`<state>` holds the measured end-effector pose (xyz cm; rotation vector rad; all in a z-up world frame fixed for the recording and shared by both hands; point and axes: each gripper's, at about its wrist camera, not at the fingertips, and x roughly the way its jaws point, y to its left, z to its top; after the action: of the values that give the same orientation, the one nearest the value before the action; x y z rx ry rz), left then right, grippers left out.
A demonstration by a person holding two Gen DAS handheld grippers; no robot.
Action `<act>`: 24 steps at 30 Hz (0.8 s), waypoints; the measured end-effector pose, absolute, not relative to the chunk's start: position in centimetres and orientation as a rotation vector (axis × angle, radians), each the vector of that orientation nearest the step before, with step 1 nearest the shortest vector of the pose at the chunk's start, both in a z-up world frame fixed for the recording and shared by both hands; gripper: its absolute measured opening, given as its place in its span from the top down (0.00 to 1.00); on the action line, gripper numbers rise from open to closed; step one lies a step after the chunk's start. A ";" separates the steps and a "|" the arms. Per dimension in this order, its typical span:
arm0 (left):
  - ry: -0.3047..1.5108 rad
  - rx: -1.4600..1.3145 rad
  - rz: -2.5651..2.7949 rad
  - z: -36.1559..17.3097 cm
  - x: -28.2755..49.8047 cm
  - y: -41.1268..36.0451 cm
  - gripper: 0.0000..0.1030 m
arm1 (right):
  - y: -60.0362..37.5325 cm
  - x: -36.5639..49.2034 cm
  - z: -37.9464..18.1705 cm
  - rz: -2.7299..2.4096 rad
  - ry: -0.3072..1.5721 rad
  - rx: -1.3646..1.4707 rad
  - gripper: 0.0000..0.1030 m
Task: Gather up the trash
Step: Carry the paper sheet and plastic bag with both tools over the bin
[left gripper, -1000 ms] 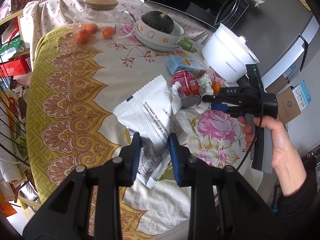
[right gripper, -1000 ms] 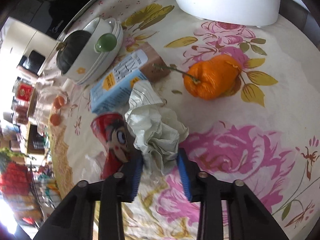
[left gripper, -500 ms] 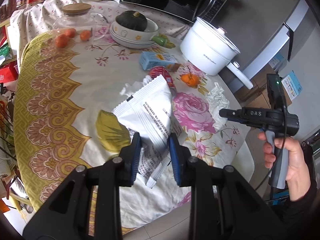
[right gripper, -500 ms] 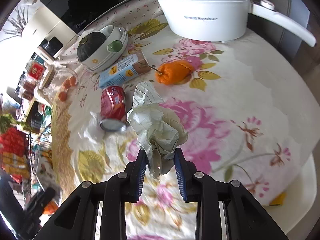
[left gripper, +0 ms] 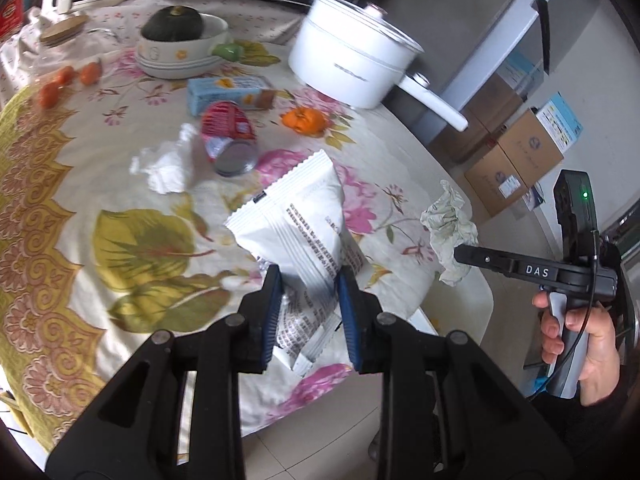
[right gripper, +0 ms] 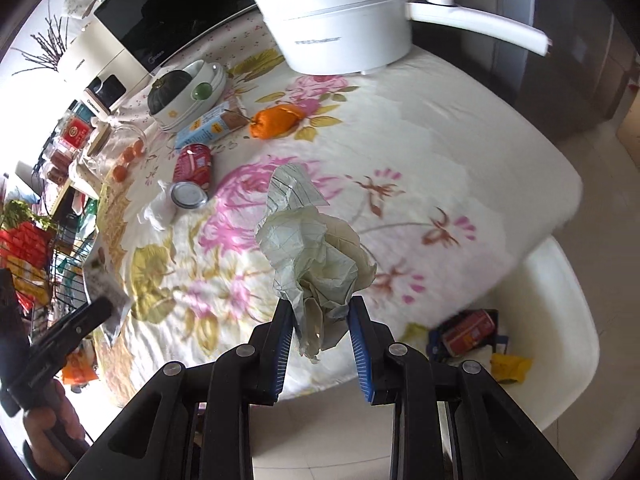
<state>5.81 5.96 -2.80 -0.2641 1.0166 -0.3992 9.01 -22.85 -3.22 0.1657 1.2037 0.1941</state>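
Note:
My left gripper (left gripper: 308,312) is shut on a white snack wrapper (left gripper: 296,220) with printed text, held above the table's near edge. My right gripper (right gripper: 322,320) is shut on a crumpled pale paper (right gripper: 316,248), also lifted off the floral tablecloth (right gripper: 420,128); the same paper (left gripper: 450,228) and gripper show at the right of the left wrist view. A red can (left gripper: 228,132) lies on its side mid-table beside a white tissue wad (left gripper: 164,164). A white bin (right gripper: 560,320) below the table's edge holds a red can (right gripper: 472,330) and yellow scraps.
A white pot (left gripper: 352,60) with a long handle stands at the back, next to a bowl with a dark squash (left gripper: 176,36). A blue carton (left gripper: 228,92) and an orange peel (left gripper: 304,120) lie near the can. Cardboard boxes (left gripper: 516,160) sit on the floor to the right.
Both grippers have lifted and drawn back toward the table's near edge, each carrying its trash. The crumpled paper has left the spot beside the red can. The white bin has come into the right wrist view.

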 end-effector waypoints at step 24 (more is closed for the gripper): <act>1.060 -0.067 -0.699 -4.9 6.2 -14.4 0.71 | -38.9 3.7 -3.5 0.032 1.204 0.234 0.72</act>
<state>6.22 -14.41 -4.93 -0.0673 1.0599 -0.6988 3.67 -38.92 -3.47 0.2340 1.2044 0.0324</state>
